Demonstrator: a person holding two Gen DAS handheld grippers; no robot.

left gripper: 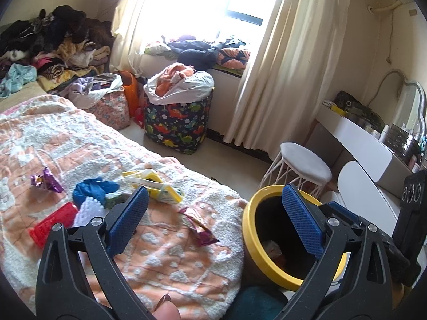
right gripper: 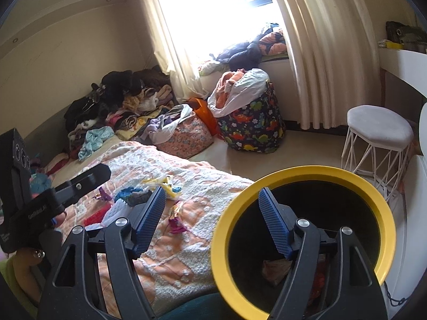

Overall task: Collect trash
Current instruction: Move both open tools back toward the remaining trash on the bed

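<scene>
Both grippers are empty, with their blue pads wide apart and nothing between them. The left gripper (left gripper: 214,218) hangs over the near corner of the bed (left gripper: 160,261), and the right gripper (right gripper: 212,220) hangs by the rim of the trash bin (right gripper: 315,172), which stands on the floor just beside that corner. Some trash already lies at the bottom of the bin. More trash sits on the bed cover: a purple-red snack wrapper (left gripper: 200,226) near the corner next to the bin, a yellow and white packet (left gripper: 154,186) farther in, a blue crumpled glove (left gripper: 93,189), a shiny purple wrapper (left gripper: 46,181), a red plastic piece (left gripper: 52,225) and a white bumpy thing (left gripper: 89,210) toward the left edge. I think the next job is to pick up one more piece, and the snack wrapper looks like the closest one. To do it well, come down straight over it, put one pad on each side, and pinch only the wrapper, because the bed cover is fluffy and loopy and could get caught. The wrappers look thin, crinkly and slippery, so squeeze at a folded, bunched part. The glove looks soft and floppy and may dangle. The red piece looks hard and ribbed, so grab it across its thin side. The bin is round with a smooth yellow rim and a dark inside, so let go right above the hole.
</scene>
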